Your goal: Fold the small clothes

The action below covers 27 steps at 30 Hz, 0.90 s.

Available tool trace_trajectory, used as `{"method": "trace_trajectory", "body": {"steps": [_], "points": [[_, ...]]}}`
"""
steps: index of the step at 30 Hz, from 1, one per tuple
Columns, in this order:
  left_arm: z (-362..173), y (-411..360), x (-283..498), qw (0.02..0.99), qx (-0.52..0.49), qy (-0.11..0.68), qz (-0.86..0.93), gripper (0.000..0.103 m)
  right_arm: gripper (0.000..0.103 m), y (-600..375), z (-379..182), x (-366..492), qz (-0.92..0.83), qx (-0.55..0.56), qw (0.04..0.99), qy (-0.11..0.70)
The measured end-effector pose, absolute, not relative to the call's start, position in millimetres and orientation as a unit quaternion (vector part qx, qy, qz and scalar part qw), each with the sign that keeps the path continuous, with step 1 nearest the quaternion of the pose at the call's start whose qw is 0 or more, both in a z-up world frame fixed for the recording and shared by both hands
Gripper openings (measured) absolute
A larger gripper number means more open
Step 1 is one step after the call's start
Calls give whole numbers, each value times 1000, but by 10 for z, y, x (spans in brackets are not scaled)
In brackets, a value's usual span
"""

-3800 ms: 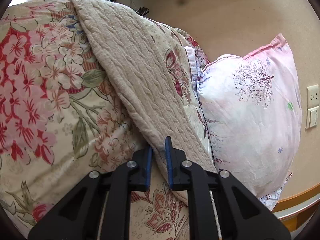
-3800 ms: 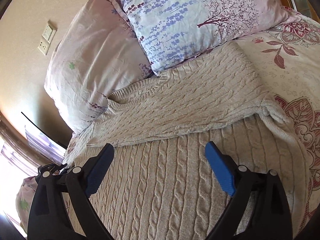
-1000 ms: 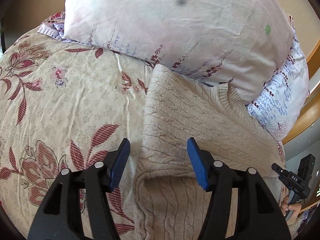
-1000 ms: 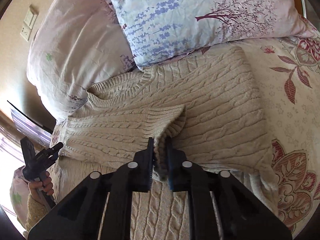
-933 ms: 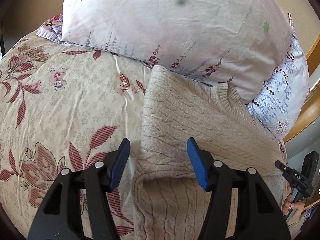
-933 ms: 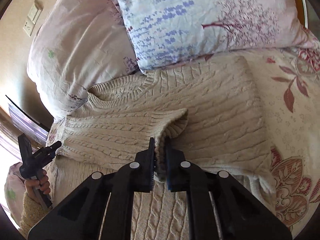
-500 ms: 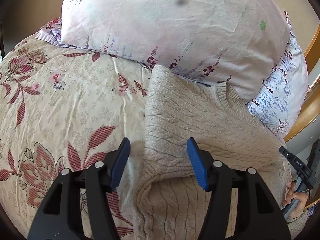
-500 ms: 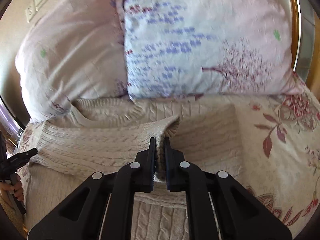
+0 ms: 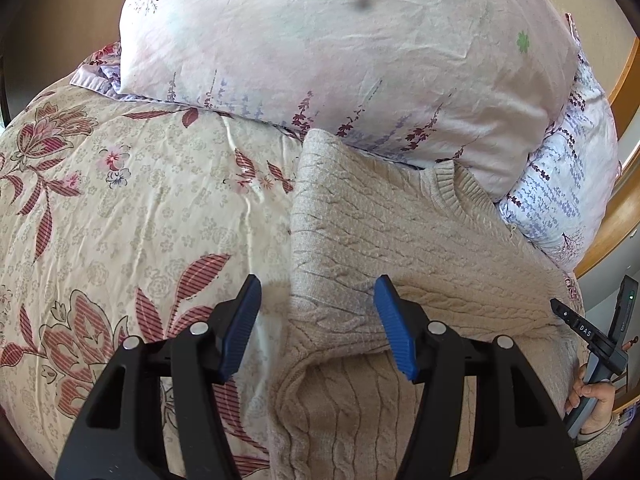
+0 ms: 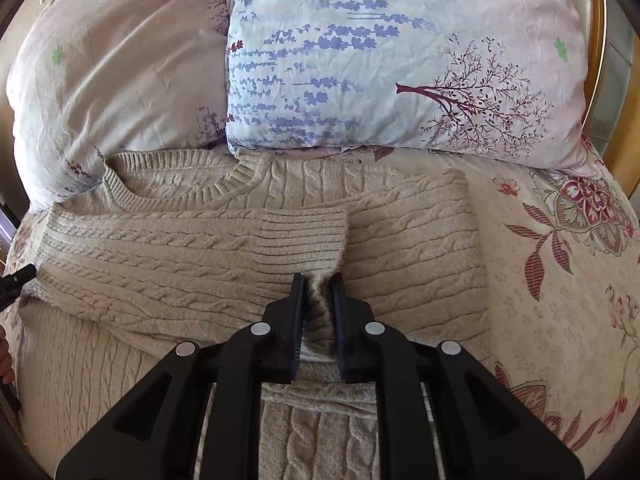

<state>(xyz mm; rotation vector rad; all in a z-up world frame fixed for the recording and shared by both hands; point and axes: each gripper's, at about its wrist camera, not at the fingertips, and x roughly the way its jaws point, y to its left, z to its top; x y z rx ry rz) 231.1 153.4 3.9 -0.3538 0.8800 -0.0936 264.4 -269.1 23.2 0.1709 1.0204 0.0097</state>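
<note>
A beige cable-knit sweater (image 10: 400, 240) lies flat on the bed with its neck toward the pillows. Its left sleeve (image 10: 168, 248) is folded across the chest. My right gripper (image 10: 319, 284) is shut on that sleeve's ribbed cuff (image 10: 304, 236) and holds it low over the sweater's middle. In the left wrist view the sweater (image 9: 400, 232) shows with its left edge folded in. My left gripper (image 9: 316, 304) is open and empty just above that folded left edge.
Two floral pillows (image 10: 380, 60) (image 9: 340, 48) stand against the headboard behind the sweater. A floral quilt (image 9: 120, 208) covers the bed. The wooden bed frame (image 9: 624, 208) runs at the right. The right gripper's handle and the person's hand (image 9: 592, 364) show at the left wrist view's right edge.
My right gripper has carried the cuff across the chest and lowered it toward the sweater, so the sleeve now lies flatter. My left gripper has stayed open and nearly still.
</note>
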Motion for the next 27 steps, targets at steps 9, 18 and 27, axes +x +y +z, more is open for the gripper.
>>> {"method": "trace_trajectory", "body": {"steps": [9,18,27], "points": [[49,1575,2173,893,-120,434,-7,59,19,-2754,506,2451,59,132,887,439],[48,1562,2111,896,-99,432,-10,62,45,-2801,301,2453,89,203,846,485],[182,1768,1402,899,-149,398,-104,71,72,-3537,561,1635,79,257,859,435]]}}
